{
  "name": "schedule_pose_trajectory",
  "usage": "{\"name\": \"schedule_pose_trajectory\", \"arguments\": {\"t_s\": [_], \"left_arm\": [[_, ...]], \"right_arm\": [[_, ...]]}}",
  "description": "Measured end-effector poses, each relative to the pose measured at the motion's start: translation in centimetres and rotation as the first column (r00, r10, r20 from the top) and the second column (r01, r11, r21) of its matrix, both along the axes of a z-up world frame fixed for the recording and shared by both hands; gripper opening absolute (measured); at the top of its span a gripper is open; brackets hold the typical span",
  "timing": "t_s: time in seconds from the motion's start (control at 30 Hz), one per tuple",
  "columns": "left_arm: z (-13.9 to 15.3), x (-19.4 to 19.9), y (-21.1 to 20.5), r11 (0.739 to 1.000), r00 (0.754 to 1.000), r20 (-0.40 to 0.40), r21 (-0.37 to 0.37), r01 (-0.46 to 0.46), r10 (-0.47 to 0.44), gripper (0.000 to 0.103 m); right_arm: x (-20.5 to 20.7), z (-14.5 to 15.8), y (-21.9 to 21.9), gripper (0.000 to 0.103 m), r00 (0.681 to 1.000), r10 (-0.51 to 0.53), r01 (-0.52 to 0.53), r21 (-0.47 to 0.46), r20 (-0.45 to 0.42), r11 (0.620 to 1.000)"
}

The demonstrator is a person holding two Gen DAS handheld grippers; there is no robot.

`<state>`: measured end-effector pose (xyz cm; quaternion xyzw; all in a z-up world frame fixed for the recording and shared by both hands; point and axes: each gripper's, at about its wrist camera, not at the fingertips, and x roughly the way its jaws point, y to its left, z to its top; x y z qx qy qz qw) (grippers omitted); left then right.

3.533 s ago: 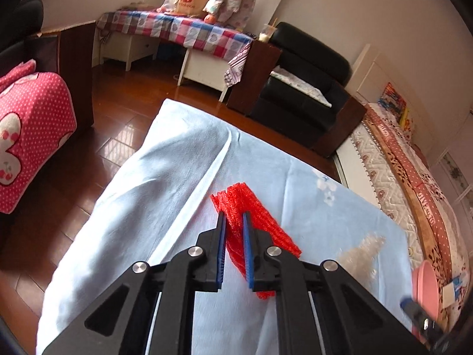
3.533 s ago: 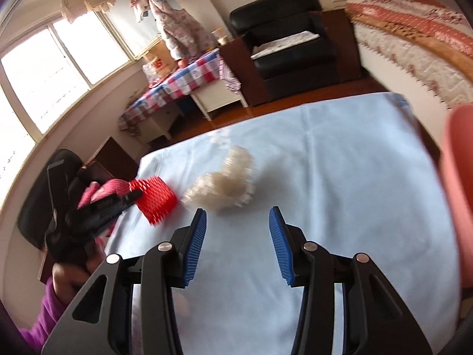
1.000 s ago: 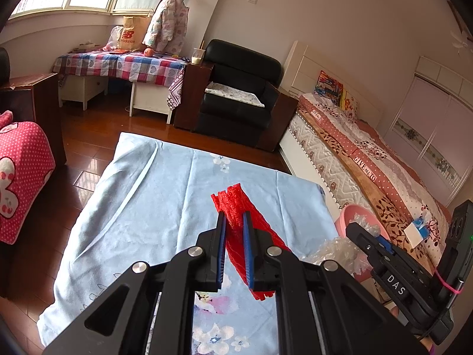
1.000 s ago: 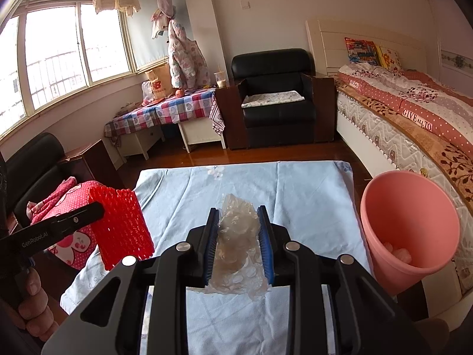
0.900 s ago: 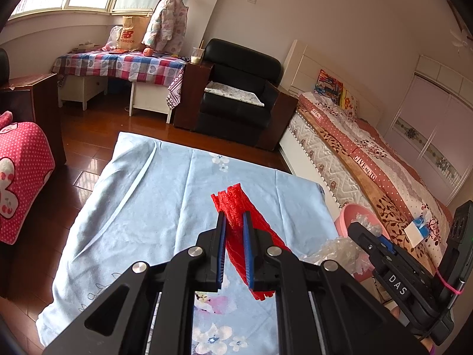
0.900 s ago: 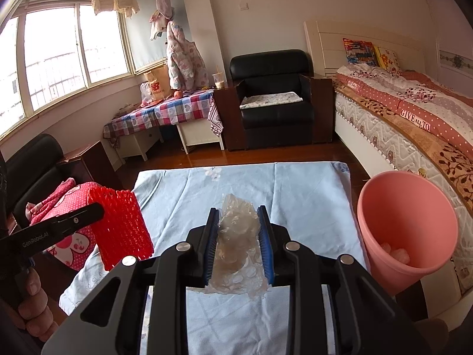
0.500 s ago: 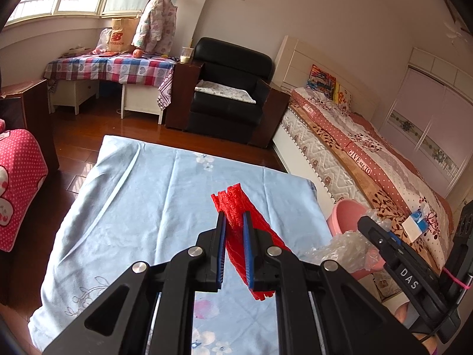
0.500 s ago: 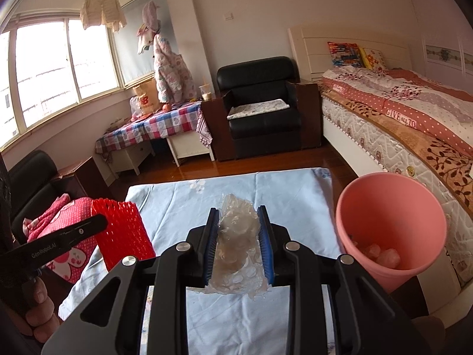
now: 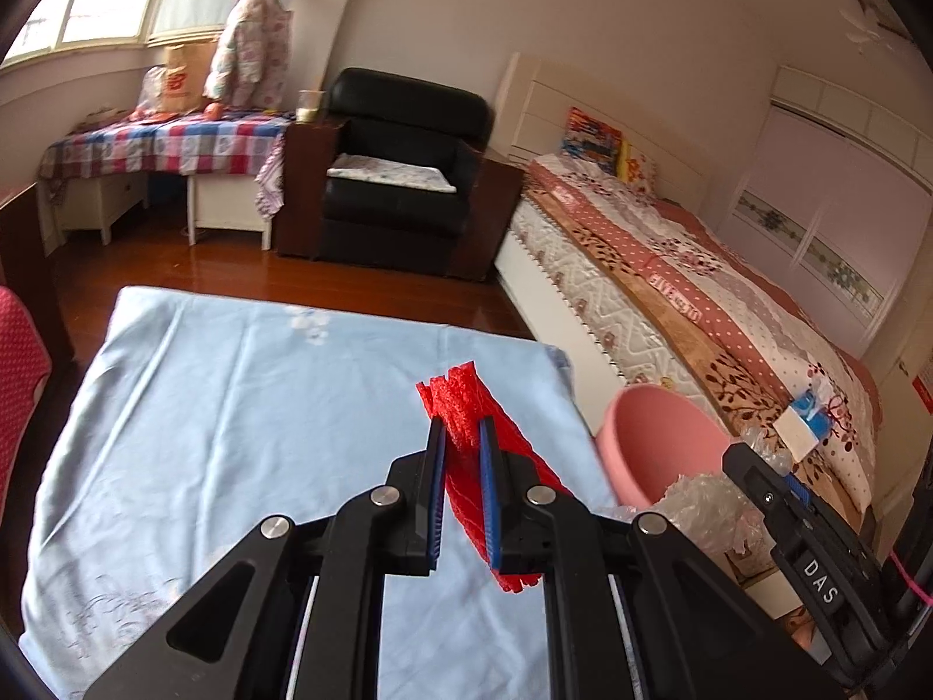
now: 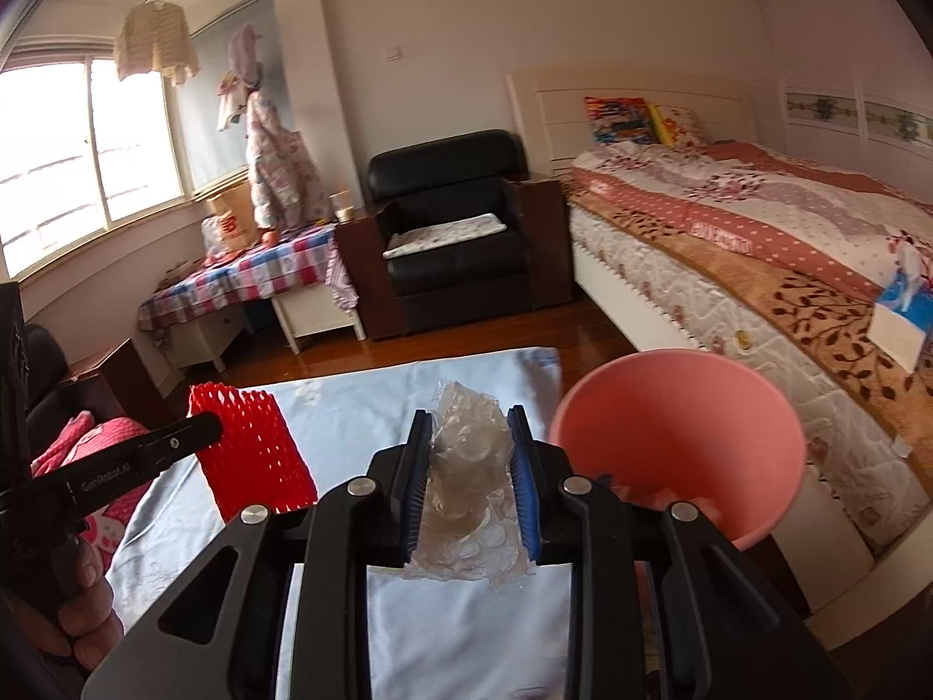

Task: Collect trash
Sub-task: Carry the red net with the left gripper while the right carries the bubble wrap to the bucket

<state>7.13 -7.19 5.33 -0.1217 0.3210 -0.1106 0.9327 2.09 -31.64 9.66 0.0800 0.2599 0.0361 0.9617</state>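
Left gripper (image 9: 462,443) clamped on red foam net (image 9: 466,402) above blue cloth (image 9: 233,408), right gripper (image 10: 471,437) clamped on bubble wrap (image 10: 466,466), just beside pink bin (image 10: 676,408), bed (image 10: 758,245) behind bin

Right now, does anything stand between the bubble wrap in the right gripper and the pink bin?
Nothing visible does. The bubble wrap is clamped in the right gripper, and the pink bin, mouth open, stands just beside it.
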Motion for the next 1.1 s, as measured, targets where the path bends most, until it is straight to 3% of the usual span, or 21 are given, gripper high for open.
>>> {"name": "schedule_pose_trajectory", "arguments": {"t_s": [0.47, 0.87, 1.1], "left_arm": [[1.0, 2.8, -10.4, 0.988, 0.990, 0.053, 0.088, 0.125, -0.130, 0.010], [0.4, 5.0, -14.9, 0.966, 0.962, 0.089, 0.032, 0.256, -0.258, 0.010], [-0.8, 6.7, -17.9, 0.955, 0.952, 0.065, 0.011, 0.297, -0.298, 0.010]], "right_arm": [[0.4, 1.2, -7.3, 0.027, 0.985, -0.163, 0.166, -0.045, 0.064, 0.985], [2.2, 1.1, -10.3, 0.027, 0.964, -0.260, 0.264, -0.079, 0.059, 0.961], [2.9, -0.4, -12.5, 0.027, 0.956, -0.291, 0.292, -0.094, 0.029, 0.952]]}}
